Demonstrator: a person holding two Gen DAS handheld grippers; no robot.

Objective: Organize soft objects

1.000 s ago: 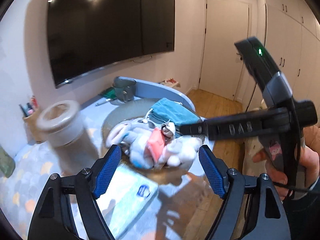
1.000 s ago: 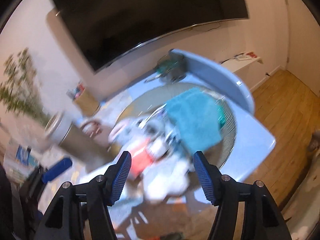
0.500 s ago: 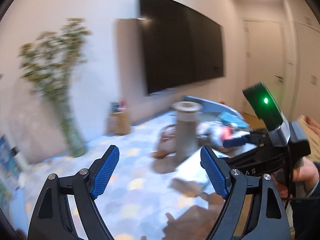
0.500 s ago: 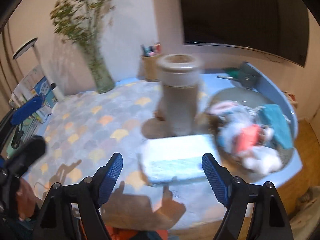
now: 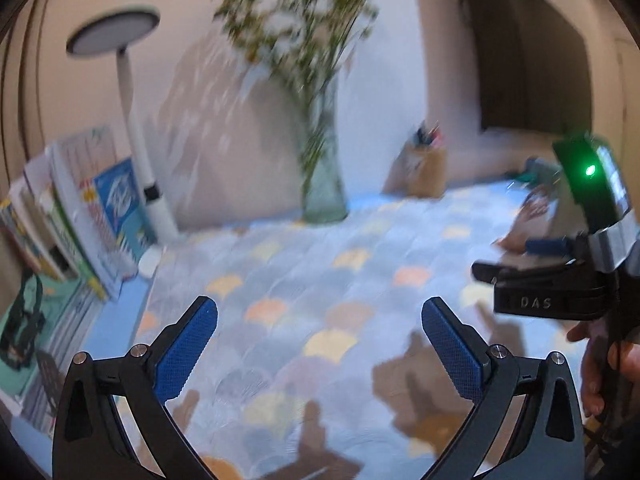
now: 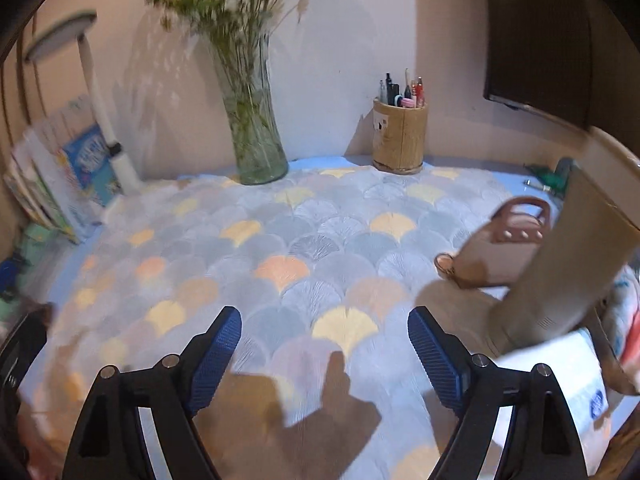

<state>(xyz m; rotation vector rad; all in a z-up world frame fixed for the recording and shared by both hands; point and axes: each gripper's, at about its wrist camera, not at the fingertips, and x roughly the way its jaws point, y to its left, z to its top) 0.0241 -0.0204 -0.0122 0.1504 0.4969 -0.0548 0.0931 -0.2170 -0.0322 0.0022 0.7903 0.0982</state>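
Observation:
My left gripper (image 5: 320, 316) hangs over the scallop-patterned table mat (image 5: 304, 264), its jaws opening with nothing between them. My right gripper (image 6: 324, 324) is over the same mat (image 6: 280, 240), its jaws also opening and empty. In the right wrist view, a slice of the pile of soft objects (image 6: 628, 320), pink and white, shows at the far right edge; most of it is cut off. A white tissue pack (image 6: 560, 380) lies beside the pile. In the left wrist view, the right gripper's housing with its green light (image 5: 590, 170) is at the right, held by a hand (image 5: 600, 368).
A tall tan canister (image 6: 568, 260) and a small pink bag (image 6: 500, 248) stand at the right. Along the wall are a glass vase with stems (image 6: 256, 140), a pen holder (image 6: 400, 136), a white lamp (image 6: 100, 100) and leaning books (image 6: 60, 184). A dark TV (image 6: 540, 40) hangs on the wall.
Both views have swung left, away from the bowl of soft objects and onto the patterned mat, vase and books. Both grippers' jaws stand wider apart than before.

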